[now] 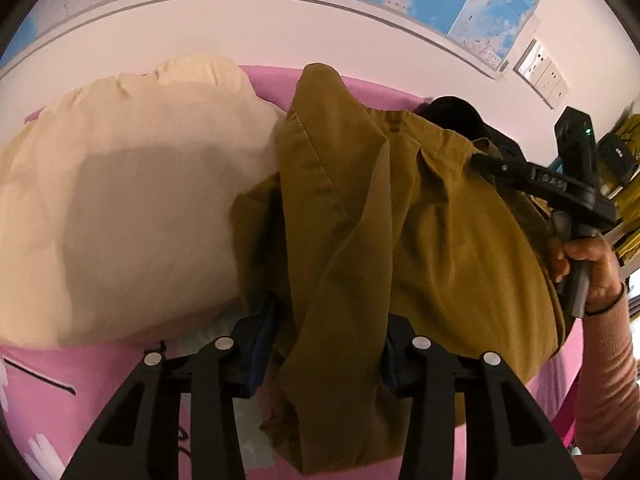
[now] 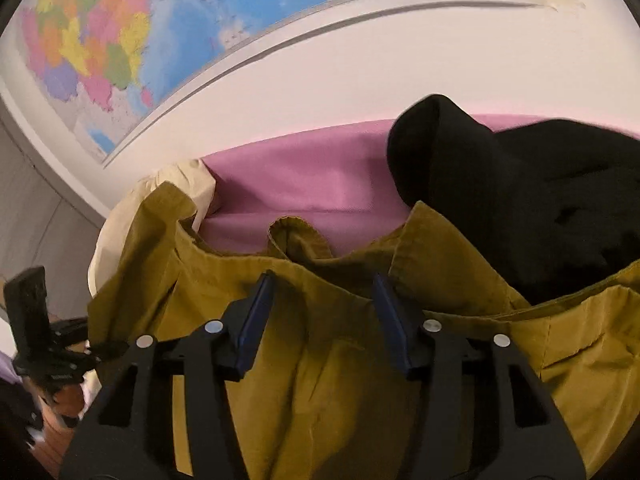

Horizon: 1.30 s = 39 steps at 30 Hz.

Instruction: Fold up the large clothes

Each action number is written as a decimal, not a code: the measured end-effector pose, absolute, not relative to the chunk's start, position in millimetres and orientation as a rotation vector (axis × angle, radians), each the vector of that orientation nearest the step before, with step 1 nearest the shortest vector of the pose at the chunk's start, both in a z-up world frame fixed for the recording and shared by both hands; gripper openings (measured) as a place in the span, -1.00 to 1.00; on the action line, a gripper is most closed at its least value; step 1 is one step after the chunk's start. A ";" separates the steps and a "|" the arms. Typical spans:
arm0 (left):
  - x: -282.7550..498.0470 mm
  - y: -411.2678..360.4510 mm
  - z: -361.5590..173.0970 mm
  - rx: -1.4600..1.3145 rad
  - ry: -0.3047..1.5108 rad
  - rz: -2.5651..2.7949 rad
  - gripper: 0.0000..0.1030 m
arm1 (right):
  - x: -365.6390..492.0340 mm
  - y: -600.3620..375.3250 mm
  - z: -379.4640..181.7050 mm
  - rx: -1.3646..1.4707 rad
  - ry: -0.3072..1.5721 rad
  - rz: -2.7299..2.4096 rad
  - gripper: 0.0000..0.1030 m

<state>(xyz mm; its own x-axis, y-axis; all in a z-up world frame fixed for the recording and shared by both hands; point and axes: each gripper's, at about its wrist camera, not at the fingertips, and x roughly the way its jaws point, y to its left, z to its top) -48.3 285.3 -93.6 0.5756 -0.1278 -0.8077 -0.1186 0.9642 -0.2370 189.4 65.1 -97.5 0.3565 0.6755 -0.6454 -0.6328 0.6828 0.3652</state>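
Between the fingers of my left hand-held gripper [image 1: 326, 344] hung a thick fold of the mustard-olive garment [image 1: 360, 208]. The jaws stood about halfway in and the cloth filled the gap, yet I could not tell whether the blue pads [image 1: 262, 344] were truly pressing on it. My right hand-held gripper [image 2: 324, 320] stood about half open over the same garment [image 2: 320, 360], near its upper hem, with fabric lying between and below the pads but no pinch that I could see.

Further out, the garment lay bunched and creased on the pink bed sheet [image 2: 304, 176], its left edge against a cream pillow [image 1: 132, 184] and its far right corner beside a black garment [image 2: 520, 200]. From the left wrist view I saw the other gripper, held in a hand [image 1: 584, 268], resting at the right end of the cloth. A map [image 2: 104, 40] hung on the wall behind.

I judged the fold barely begun, since the cloth was still a heap. To do this step well, I would want each gripper closed on a single clean edge, not a wad of layers, then both lifted together and drawn apart so the fabric fell flat. The risk was catching the pillow or dragging the black garment along.
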 end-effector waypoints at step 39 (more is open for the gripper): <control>-98.2 261.6 -129.2 -0.319 0.886 -0.034 0.13 | 50.2 -195.0 -174.0 0.349 0.742 0.751 0.29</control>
<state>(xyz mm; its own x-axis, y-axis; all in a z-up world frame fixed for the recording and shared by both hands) -98.2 261.6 -129.2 0.6350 -0.1602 -0.7557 -0.1022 0.9522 -0.2877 50.2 -195.0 -174.0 0.4981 0.7220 -0.4802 -0.4890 0.6912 0.5321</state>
